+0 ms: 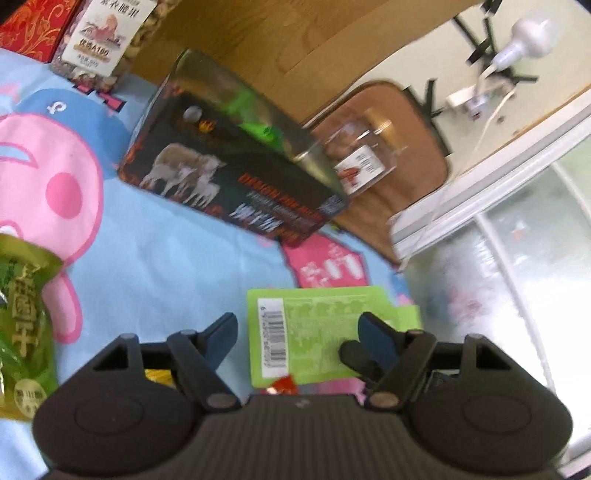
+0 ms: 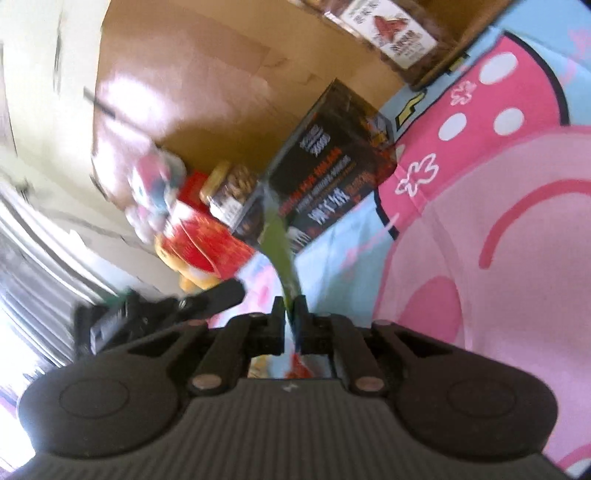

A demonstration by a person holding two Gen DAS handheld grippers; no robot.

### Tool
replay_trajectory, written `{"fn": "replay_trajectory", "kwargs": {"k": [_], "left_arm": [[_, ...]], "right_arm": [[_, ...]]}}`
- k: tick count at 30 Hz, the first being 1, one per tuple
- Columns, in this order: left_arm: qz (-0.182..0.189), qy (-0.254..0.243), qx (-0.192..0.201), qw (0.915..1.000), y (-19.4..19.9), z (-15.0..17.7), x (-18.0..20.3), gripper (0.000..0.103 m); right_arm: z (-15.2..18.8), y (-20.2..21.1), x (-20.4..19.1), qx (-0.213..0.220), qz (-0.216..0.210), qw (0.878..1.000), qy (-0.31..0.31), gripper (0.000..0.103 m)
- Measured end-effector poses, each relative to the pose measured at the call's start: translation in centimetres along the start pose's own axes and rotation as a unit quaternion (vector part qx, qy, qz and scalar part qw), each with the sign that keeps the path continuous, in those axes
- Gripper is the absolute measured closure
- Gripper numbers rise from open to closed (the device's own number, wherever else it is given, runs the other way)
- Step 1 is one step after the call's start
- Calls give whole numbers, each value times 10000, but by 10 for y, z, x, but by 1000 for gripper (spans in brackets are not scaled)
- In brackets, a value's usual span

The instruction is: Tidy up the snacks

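A flat light-green snack packet [image 1: 317, 328] with a barcode shows in the left wrist view, over the blue cartoon bedsheet [image 1: 177, 258]. My left gripper [image 1: 299, 328] is open around it, one finger on each side, and the pads do not press on it. In the right wrist view the same green packet [image 2: 279, 251] appears edge-on. My right gripper [image 2: 290, 306] is shut on its near edge, and the left gripper [image 2: 166, 310] shows blurred at the left.
A black box with elephants [image 1: 236, 177] lies ahead on the sheet. Behind it are a nut jar [image 1: 103, 40] and a red box [image 1: 33, 26]. A green snack bag [image 1: 22, 325] lies at the left. A clear jar [image 1: 362, 162] rests on a brown cushion. Small wrappers [image 1: 282, 384] lie under the gripper.
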State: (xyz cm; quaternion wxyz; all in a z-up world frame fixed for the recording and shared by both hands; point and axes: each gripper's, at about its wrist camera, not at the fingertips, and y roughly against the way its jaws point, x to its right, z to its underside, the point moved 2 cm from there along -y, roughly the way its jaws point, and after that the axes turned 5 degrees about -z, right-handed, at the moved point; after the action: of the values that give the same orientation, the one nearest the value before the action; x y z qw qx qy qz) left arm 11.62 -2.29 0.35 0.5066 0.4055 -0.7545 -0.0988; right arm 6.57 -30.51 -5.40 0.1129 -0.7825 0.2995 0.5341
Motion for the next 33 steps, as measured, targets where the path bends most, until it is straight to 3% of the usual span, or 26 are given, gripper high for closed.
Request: {"fn": "replay_trajectory", "kwargs": {"k": [3,5,9,14,18,23,26,29,33], "left_arm": [[280,12,91,9996,9,1,5,20],[371,-15,125,9992,13,3,7,20],[597,-57,181,9980,13,1,13,59],[279,-322,537,9976,23,-30,23,61],[-53,-465,776,9959,21,-76,28,59],[-980,-514,916,9896,-4,-118,18,57],[-1331,-450,862,9863,-18,-126,7,54],[-1386,-563,954,9841,-19,-124,6,47],[-1342,-637,1015,9837,-9,-117,12,46]], "right_arm": [[-4,4,9,63,-545,9961,-692,96],[-4,2,14,60,-1116,9861,-1233,96],[-7,-8,6,-83,-1539,9771,-1468,97],[-33,-30,-17,-186,-1323,9851,-1083,96],[-64,-59,-39,-99,-1136,9909,-722,93],[-95,-106,-54,63,-229,9996,-148,87],[-93,-114,-60,7,170,9995,248,75],[-76,-104,-63,-63,156,9986,507,75],[-57,-86,-59,-50,123,9981,597,75]]}}
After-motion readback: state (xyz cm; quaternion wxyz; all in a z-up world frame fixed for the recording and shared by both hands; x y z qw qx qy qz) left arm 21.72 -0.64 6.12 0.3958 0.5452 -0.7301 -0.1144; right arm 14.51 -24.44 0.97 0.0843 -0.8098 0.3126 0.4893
